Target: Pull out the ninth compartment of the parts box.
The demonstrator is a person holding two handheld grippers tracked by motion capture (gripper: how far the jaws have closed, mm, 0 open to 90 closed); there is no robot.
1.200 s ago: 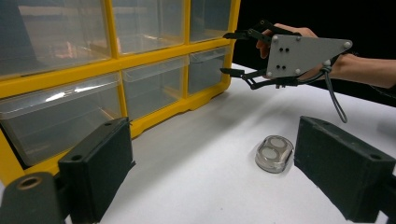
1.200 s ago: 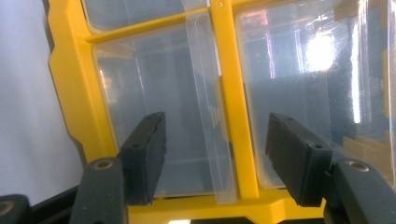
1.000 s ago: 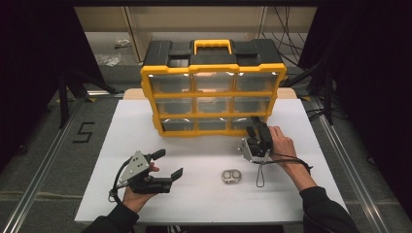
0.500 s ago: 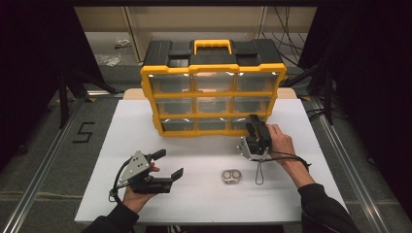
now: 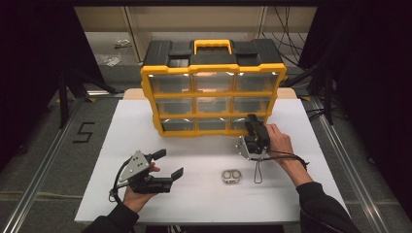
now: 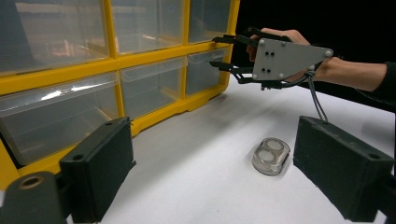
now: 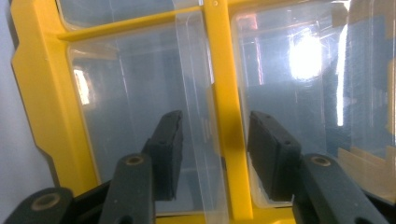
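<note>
The yellow drawer cabinet [image 5: 213, 92] stands upright at the far side of the white surface [image 5: 194, 194], its black top and yellow handle facing up. Its clear bottom-right drawer [image 5: 247, 123] is where the right claw [image 5: 252, 124] works: in the right gripper view the drawer's clear handle lip [image 7: 196, 140] and a yellow frame bar [image 7: 229, 140] stand between the two black pads [image 7: 168, 149]. The jaws have just been closing, yet gaps show at both pads, so they are part open and not gripping. The left claw [image 5: 170, 164] hovers low over the near left of the surface, well apart from the cabinet, its jaws wide open and holding nothing. A small clear case [image 5: 231, 176] with two round cells lies on the surface between the two hands, nearer the right hand [image 5: 279, 143].
</note>
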